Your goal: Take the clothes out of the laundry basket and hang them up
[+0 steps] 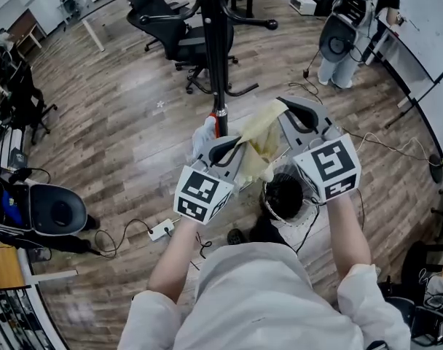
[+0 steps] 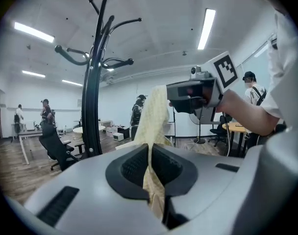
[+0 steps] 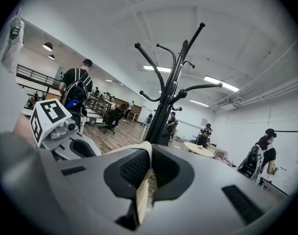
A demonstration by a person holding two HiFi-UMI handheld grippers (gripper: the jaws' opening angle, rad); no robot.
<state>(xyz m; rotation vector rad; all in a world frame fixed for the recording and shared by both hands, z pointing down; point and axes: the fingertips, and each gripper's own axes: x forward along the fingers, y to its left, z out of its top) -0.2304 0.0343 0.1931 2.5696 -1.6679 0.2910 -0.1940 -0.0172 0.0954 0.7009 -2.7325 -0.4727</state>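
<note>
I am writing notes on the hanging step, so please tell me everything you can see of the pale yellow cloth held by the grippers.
The pale yellow cloth looks thin, soft and crumpled, with a fine texture. It is held up in the air, bunched into a loose band. The left gripper is shut on one part and the right gripper on another. It is close to the black coat stand; whether they touch is unclear.

I'm standing in a big open-plan office or lab. A wood-look floor (image 1: 134, 144) runs wall to wall, with black swivel chairs (image 1: 167, 17) and a white desk (image 1: 91, 33) scattered about, and a round table (image 3: 203, 150) further off. Long strip lights (image 2: 207, 28) sit in the white ceiling. A black coat stand (image 1: 216, 49) rises before me, a power strip (image 1: 161, 230) lies on the floor, and a person with a backpack (image 3: 76, 89) stands nearby.
</note>
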